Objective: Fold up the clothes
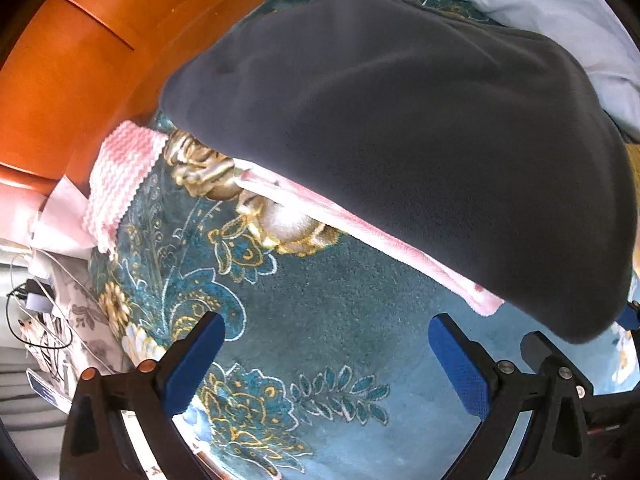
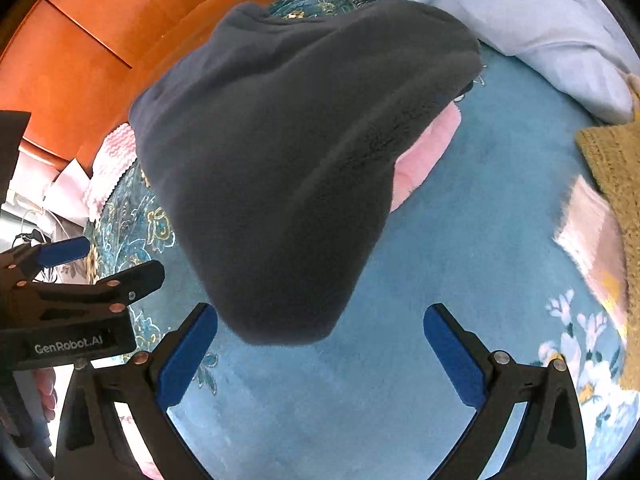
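A folded dark grey fleece garment [image 1: 400, 152] lies on top of a folded pink garment [image 1: 400, 248] on a teal floral bedspread [image 1: 320, 320]. The same fleece [image 2: 288, 168] and pink garment [image 2: 428, 148] show in the right wrist view. My left gripper [image 1: 326, 344] is open and empty, just in front of the stack. My right gripper [image 2: 320, 338] is open and empty, its jaws either side of the fleece's near edge without touching it. The left gripper also shows at the left of the right wrist view [image 2: 108, 260].
An orange wooden headboard [image 1: 80, 60] stands behind the stack. A pink-and-white knit cloth [image 1: 120, 176] lies at the left. A pale blue duvet [image 2: 500, 12] is at the back right. A mustard knit garment [image 2: 616, 184] and a pink cloth [image 2: 592, 236] lie at the right. Cables [image 1: 36, 312] sit beside the bed.
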{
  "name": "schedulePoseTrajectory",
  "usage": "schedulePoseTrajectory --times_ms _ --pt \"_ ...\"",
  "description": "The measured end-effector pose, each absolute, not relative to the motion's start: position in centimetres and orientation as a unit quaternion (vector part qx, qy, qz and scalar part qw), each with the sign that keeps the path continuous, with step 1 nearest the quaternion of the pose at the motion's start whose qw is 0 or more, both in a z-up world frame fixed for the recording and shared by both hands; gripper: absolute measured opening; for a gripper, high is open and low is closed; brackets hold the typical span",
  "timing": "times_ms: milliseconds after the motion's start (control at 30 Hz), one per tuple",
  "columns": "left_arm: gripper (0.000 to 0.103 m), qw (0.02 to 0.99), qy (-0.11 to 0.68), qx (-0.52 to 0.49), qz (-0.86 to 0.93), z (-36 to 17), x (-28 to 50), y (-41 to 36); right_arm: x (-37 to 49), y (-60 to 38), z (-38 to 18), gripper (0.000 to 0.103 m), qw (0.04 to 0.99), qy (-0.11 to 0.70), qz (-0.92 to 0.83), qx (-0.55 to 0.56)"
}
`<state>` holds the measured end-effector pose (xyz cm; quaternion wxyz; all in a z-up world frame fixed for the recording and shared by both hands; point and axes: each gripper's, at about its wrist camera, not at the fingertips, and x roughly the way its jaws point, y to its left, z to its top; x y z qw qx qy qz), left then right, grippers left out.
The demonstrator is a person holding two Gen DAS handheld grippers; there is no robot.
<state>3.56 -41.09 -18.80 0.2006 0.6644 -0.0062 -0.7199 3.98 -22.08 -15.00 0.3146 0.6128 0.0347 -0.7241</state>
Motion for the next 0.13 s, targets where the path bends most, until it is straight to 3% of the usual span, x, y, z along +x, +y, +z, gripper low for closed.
schedulePoseTrajectory --times_ms 133 --pt "0.103 0.205 -0.013 0.662 -0.721 -19.19 3.36 -40.92 3.86 -22.21 -15.37 0.103 0.321 0.042 -0.720 0.613"
